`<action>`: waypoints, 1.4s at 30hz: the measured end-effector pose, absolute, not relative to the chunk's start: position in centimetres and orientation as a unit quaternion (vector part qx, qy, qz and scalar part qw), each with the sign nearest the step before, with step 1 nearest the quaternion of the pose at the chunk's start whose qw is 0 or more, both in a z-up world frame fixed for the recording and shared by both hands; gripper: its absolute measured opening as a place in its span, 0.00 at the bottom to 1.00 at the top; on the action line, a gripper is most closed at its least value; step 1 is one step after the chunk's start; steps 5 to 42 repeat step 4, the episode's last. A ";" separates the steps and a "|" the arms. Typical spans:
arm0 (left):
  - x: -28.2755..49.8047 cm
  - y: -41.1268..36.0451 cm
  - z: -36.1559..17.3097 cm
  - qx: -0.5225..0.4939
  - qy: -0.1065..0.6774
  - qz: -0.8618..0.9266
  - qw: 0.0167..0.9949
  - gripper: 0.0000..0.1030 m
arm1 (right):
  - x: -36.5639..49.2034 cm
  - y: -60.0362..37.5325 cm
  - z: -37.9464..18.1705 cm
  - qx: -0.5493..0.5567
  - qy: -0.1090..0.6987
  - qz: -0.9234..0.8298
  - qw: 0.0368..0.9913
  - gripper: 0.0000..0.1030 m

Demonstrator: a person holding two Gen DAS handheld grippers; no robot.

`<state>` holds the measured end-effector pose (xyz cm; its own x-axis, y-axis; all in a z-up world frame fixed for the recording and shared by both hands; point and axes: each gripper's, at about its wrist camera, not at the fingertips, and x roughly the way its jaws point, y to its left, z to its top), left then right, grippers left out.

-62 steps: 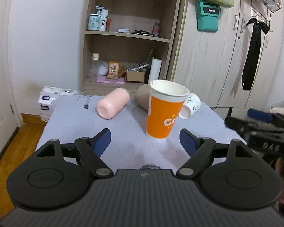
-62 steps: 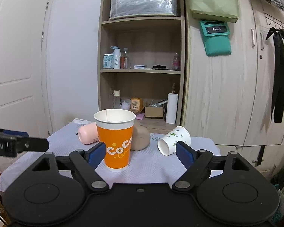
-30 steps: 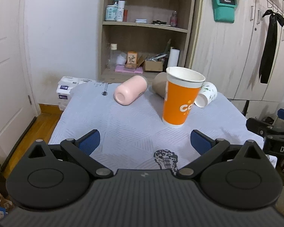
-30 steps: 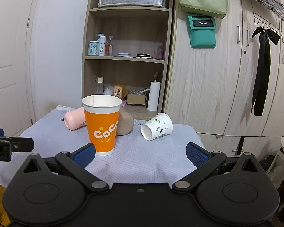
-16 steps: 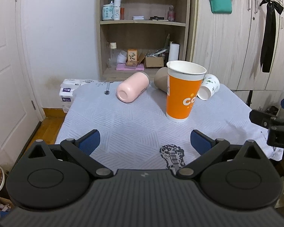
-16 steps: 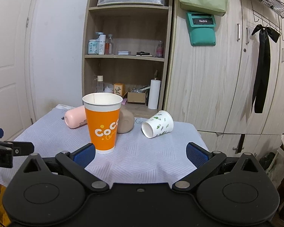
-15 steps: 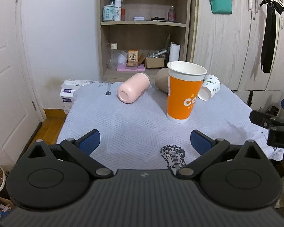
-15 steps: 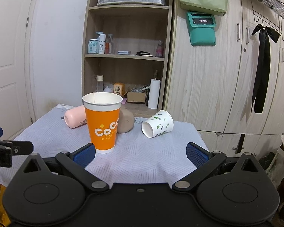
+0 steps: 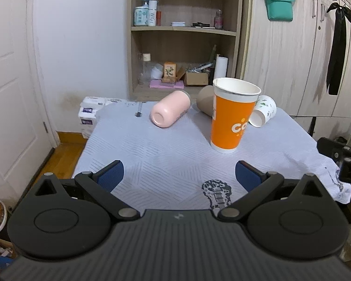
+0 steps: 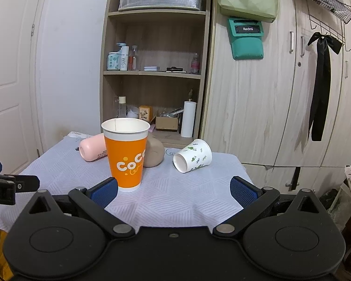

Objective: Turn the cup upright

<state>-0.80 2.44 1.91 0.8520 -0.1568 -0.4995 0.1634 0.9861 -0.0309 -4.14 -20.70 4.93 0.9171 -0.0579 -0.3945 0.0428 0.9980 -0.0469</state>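
Note:
An orange paper cup (image 9: pixel 231 119) stands upright on the cloth-covered table (image 9: pixel 166 154); it also shows in the right wrist view (image 10: pixel 126 154). A pink cup (image 9: pixel 169 112) (image 10: pixel 92 151), a tan cup (image 9: pixel 204 100) (image 10: pixel 154 153) and a white leaf-print cup (image 9: pixel 262 113) (image 10: pixel 192 156) lie on their sides behind it. My left gripper (image 9: pixel 179 175) is open and empty, well short of the cups. My right gripper (image 10: pixel 174 189) is open and empty near the table's front edge.
A wooden shelf unit (image 10: pixel 152 75) with bottles and boxes stands behind the table, wardrobes (image 10: pixel 280 93) to its right, a door (image 9: pixel 9 93) at the left. The right gripper's side shows at the right edge of the left wrist view (image 9: pixel 339 161).
Both grippers have backed away from the orange cup, which stays upright on the table. In the last half second almost nothing moves.

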 end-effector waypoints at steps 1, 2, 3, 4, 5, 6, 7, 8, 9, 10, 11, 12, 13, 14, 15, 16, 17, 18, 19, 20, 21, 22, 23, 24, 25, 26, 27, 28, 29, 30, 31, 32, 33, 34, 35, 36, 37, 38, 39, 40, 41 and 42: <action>-0.9 2.4 2.0 0.007 0.257 -0.081 0.963 1.00 | -4.2 -20.7 4.9 -0.018 0.202 -0.027 0.979 1.00; -0.9 2.4 2.0 0.007 0.256 -0.081 0.963 1.00 | -4.2 -20.7 4.9 -0.019 0.201 -0.027 0.979 1.00; -1.0 2.4 2.1 0.007 0.255 -0.080 0.964 1.00 | -4.2 -20.7 4.9 -0.019 0.202 -0.027 0.979 1.00; -1.0 2.5 2.1 0.008 0.254 -0.079 0.964 1.00 | -4.3 -20.7 4.9 -0.019 0.202 -0.026 0.979 1.00; -1.0 2.5 2.1 0.008 0.254 -0.079 0.964 1.00 | -4.3 -20.7 4.9 -0.019 0.202 -0.026 0.979 1.00; -1.0 2.5 2.1 0.008 0.254 -0.079 0.964 1.00 | -4.3 -20.7 4.9 -0.019 0.202 -0.026 0.979 1.00; -1.0 2.5 2.1 0.008 0.254 -0.079 0.964 1.00 | -4.3 -20.7 4.9 -0.019 0.202 -0.026 0.979 1.00; -1.0 2.5 2.1 0.008 0.254 -0.079 0.964 1.00 | -4.3 -20.7 4.9 -0.019 0.202 -0.026 0.979 1.00; -1.0 2.5 2.1 0.008 0.254 -0.079 0.964 1.00 | -4.3 -20.7 4.9 -0.019 0.202 -0.026 0.979 1.00; -1.0 2.5 2.1 0.008 0.254 -0.079 0.964 1.00 | -4.3 -20.7 4.9 -0.019 0.202 -0.026 0.979 1.00; -1.0 2.5 2.1 0.008 0.254 -0.079 0.964 1.00 | -4.3 -20.7 4.9 -0.019 0.202 -0.026 0.979 1.00; -1.0 2.5 2.1 0.008 0.254 -0.079 0.964 1.00 | -4.3 -20.7 4.9 -0.019 0.202 -0.026 0.979 1.00; -1.0 2.5 2.1 0.008 0.254 -0.079 0.964 1.00 | -4.3 -20.7 4.9 -0.019 0.202 -0.026 0.979 1.00; -1.0 2.5 2.1 0.008 0.254 -0.079 0.964 1.00 | -4.3 -20.7 4.9 -0.019 0.202 -0.026 0.979 1.00; -1.0 2.5 2.1 0.008 0.254 -0.079 0.964 1.00 | -4.3 -20.7 4.9 -0.019 0.202 -0.026 0.979 1.00; -1.0 2.5 2.1 0.008 0.254 -0.079 0.964 1.00 | -4.3 -20.7 4.9 -0.019 0.202 -0.026 0.979 1.00; -1.0 2.5 2.1 0.008 0.254 -0.079 0.964 1.00 | -4.3 -20.7 4.9 -0.019 0.202 -0.026 0.979 1.00; -1.0 2.5 2.1 0.008 0.254 -0.079 0.964 1.00 | -4.3 -20.7 4.9 -0.019 0.202 -0.026 0.979 1.00; -1.0 2.5 2.1 0.008 0.254 -0.079 0.964 1.00 | -4.3 -20.7 4.9 -0.019 0.202 -0.026 0.979 1.00; -1.0 2.5 2.1 0.008 0.254 -0.079 0.964 1.00 | -4.3 -20.7 4.9 -0.019 0.202 -0.026 0.979 1.00; -1.0 2.5 2.1 0.008 0.254 -0.079 0.964 1.00 | -4.3 -20.7 4.9 -0.019 0.202 -0.026 0.979 1.00; -1.0 2.5 2.1 0.008 0.254 -0.079 0.964 1.00 | -4.3 -20.7 4.9 -0.019 0.202 -0.026 0.979 1.00; -1.0 2.5 2.1 0.008 0.254 -0.079 0.964 1.00 | -4.3 -20.7 4.9 -0.019 0.202 -0.026 0.979 1.00; -1.0 2.5 2.1 0.008 0.254 -0.079 0.964 1.00 | -4.3 -20.7 4.9 -0.019 0.202 -0.026 0.979 1.00; -1.0 2.5 2.1 0.008 0.254 -0.079 0.964 1.00 | -4.3 -20.7 4.9 -0.019 0.202 -0.026 0.979 1.00; -1.0 2.5 2.1 0.008 0.254 -0.079 0.964 1.00 | -4.3 -20.7 4.9 -0.019 0.202 -0.026 0.979 1.00; -1.0 2.5 2.1 0.008 0.254 -0.079 0.964 1.00 | -4.3 -20.7 4.9 -0.019 0.202 -0.026 0.979 1.00; -1.0 2.5 2.1 0.008 0.254 -0.079 0.964 1.00 | -4.3 -20.7 4.9 -0.019 0.202 -0.026 0.979 1.00; -1.0 2.5 2.1 0.008 0.254 -0.079 0.964 1.00 | -4.3 -20.7 4.9 -0.019 0.202 -0.026 0.979 1.00; -1.0 2.5 2.1 0.008 0.254 -0.079 0.964 1.00 | -4.3 -20.7 4.9 -0.019 0.202 -0.026 0.979 1.00; -1.0 2.5 2.1 0.008 0.254 -0.079 0.964 1.00 | -4.3 -20.7 4.9 -0.019 0.202 -0.026 0.979 1.00; -1.0 2.5 2.1 0.008 0.254 -0.079 0.964 1.00 | -4.3 -20.7 4.9 -0.019 0.202 -0.026 0.979 1.00; -1.0 2.5 2.1 0.008 0.254 -0.079 0.964 1.00 | -4.3 -20.7 4.9 -0.019 0.202 -0.026 0.979 1.00; -1.0 2.5 2.1 0.008 0.254 -0.079 0.964 1.00 | -4.3 -20.7 4.9 -0.019 0.202 -0.026 0.979 1.00; -1.0 2.5 2.1 0.008 0.254 -0.079 0.964 1.00 | -4.3 -20.7 4.9 -0.019 0.202 -0.026 0.979 1.00; -1.0 2.5 2.1 0.008 0.254 -0.079 0.964 1.00 | -4.3 -20.7 4.9 -0.019 0.202 -0.026 0.979 1.00; -1.0 2.5 2.1 0.008 0.254 -0.079 0.964 1.00 | -4.3 -20.7 4.9 -0.019 0.202 -0.026 0.979 1.00; -1.0 2.5 2.1 0.008 0.254 -0.079 0.964 1.00 | -4.3 -20.7 4.9 -0.019 0.202 -0.026 0.979 1.00; -1.0 2.5 2.1 0.008 0.254 -0.079 0.964 1.00 | -4.3 -20.7 4.9 -0.019 0.202 -0.026 0.979 1.00; -1.0 2.5 2.1 0.008 0.254 -0.079 0.964 1.00 | -4.3 -20.7 4.9 -0.019 0.202 -0.026 0.979 1.00; -1.0 2.5 2.1 0.008 0.254 -0.079 0.964 1.00 | -4.3 -20.7 4.9 -0.019 0.202 -0.026 0.979 1.00; -1.0 2.5 2.1 0.008 0.254 -0.079 0.964 1.00 | -4.3 -20.7 4.9 -0.019 0.202 -0.026 0.979 1.00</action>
